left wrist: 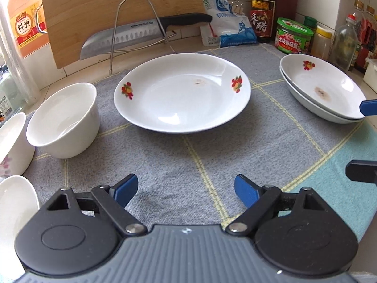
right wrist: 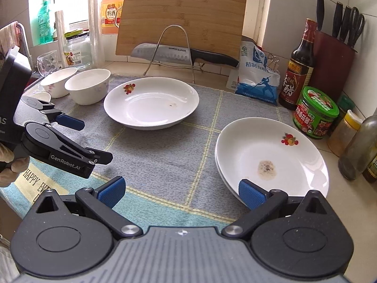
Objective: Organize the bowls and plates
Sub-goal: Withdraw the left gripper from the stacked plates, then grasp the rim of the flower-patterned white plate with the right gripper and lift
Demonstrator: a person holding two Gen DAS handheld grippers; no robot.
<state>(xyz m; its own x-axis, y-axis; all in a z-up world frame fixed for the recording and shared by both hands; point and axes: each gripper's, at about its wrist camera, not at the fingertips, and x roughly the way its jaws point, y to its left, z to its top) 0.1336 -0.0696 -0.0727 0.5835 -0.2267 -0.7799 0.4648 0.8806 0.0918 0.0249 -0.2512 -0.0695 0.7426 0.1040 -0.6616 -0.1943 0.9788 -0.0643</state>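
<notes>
A single white plate with fruit decals (left wrist: 181, 94) (right wrist: 150, 103) lies mid-mat. A stack of two like plates (left wrist: 322, 92) (right wrist: 271, 162) lies at the right. White bowls (left wrist: 63, 120) (right wrist: 88, 88) stand at the left, with another bowl (left wrist: 11, 141) (right wrist: 59, 81) beside and a third (left wrist: 16, 212) near the left edge. My left gripper (left wrist: 186, 191) (right wrist: 89, 141) is open and empty above the mat, short of the single plate. My right gripper (right wrist: 181, 193) is open and empty, its right fingertip (right wrist: 251, 193) at the near rim of the plate stack.
A grey checked mat (left wrist: 200, 155) (right wrist: 165, 146) covers the counter. A knife (left wrist: 132, 35) (right wrist: 179, 54) rests on a wire rack before a leaning cutting board (right wrist: 181, 16). Bottles, jars and a salt bag (right wrist: 256, 80) line the back and right. A knife block (right wrist: 334, 54) stands far right.
</notes>
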